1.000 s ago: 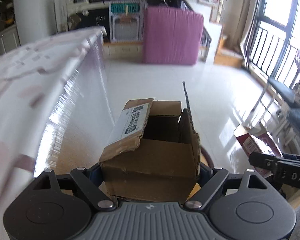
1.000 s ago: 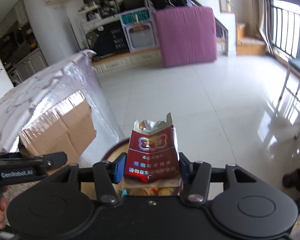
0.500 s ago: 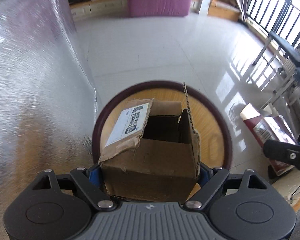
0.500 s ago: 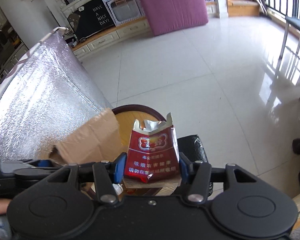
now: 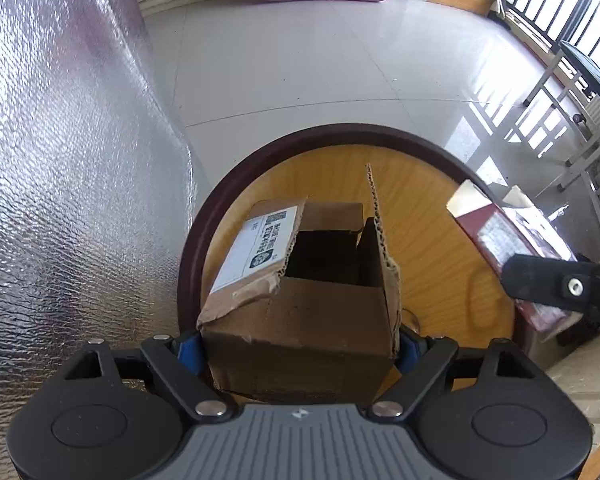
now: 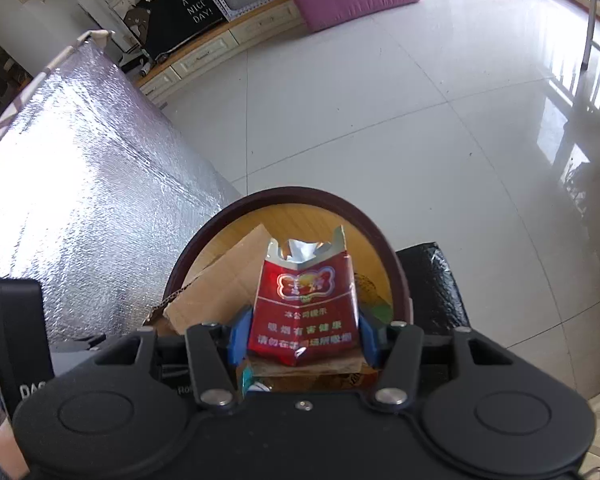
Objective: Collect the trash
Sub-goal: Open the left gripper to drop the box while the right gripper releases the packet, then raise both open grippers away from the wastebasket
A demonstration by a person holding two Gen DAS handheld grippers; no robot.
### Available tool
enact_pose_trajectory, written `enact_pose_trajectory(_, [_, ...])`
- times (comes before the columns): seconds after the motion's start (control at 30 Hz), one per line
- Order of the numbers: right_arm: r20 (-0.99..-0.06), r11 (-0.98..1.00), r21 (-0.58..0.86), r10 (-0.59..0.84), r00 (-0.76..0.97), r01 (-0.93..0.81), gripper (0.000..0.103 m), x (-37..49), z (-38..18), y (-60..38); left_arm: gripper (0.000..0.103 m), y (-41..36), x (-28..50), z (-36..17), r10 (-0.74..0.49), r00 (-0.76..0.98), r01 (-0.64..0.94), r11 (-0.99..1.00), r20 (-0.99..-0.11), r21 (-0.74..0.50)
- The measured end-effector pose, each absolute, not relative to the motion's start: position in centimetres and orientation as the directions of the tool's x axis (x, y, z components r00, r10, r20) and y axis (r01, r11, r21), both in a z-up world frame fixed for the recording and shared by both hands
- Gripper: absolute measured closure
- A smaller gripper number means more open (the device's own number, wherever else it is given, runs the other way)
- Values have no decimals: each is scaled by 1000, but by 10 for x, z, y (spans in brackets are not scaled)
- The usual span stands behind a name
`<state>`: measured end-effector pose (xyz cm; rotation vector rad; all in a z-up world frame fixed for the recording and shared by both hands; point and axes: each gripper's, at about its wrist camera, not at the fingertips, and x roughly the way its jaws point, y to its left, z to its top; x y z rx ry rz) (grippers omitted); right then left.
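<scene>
Left gripper pinches the cardboard box, right gripper pinches the red cigarette pack; both hang directly above the round bin, mouth straight below

Blackboard: you can read "HAVE A NICE DAY!" in white chalk letters, far wall, right wrist view.
Cigarette pack: red pack facing you, white Chinese print, approx. "本公司提示 / 吸烟有害健康 / 请勿在禁烟场所吸烟"; gold logo above is too small to read.
Cardboard box: white shipping label w/ QR-type code on the top flap; its print is too small for you to read.
Other gripper's body: white letters "DAS…" at the lower edge, cut off.
</scene>
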<state>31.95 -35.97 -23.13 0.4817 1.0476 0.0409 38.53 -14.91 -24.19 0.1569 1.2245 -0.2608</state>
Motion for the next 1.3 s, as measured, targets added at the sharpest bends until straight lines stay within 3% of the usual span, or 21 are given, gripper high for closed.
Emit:
enact_pose_trajectory(0.13, [-832,883,413,267,487,223,47,334,-245,-359,16,-151,384,-251,-121,301,296,955,-946,-28])
enact_pose_trajectory(0.23, [-847,890,391,249,470,233,34,337,-249,-358,16,-153,385,-256,-120,295,311,950,-948,-24])
enact_pose_trajectory(0.43, [-853,889,387,245,461,245,34,329,-253,-364,16,-158,389,-264,-131,302,322,946,-944,-28])
enact_pose_trajectory(0.53, [-853,888,389,246,460,246,34,328,-251,-365,11,-158,393,-267,-137,318,309,951,-938,-34])
enact_pose_trajectory(0.6, [-855,890,386,245,457,244,34,328,-249,-366,2,-159,392,-268,-128,303,303,952,-944,-32])
enact_pose_trajectory(0.87, [-866,902,363,233,443,235,33,324,-245,-367,0,-154,379,-263,-132,264,320,946,-956,-42])
enact_pose_trajectory(1.1, [-868,916,342,223,443,208,23,320,-237,-366,0,-146,366,-251,-141,253,271,960,-957,-70])
enact_pose_trajectory(1.3, [-867,929,320,209,452,186,21,310,-225,-368,0,-147,356,-229,-159,274,270,959,-948,-83])
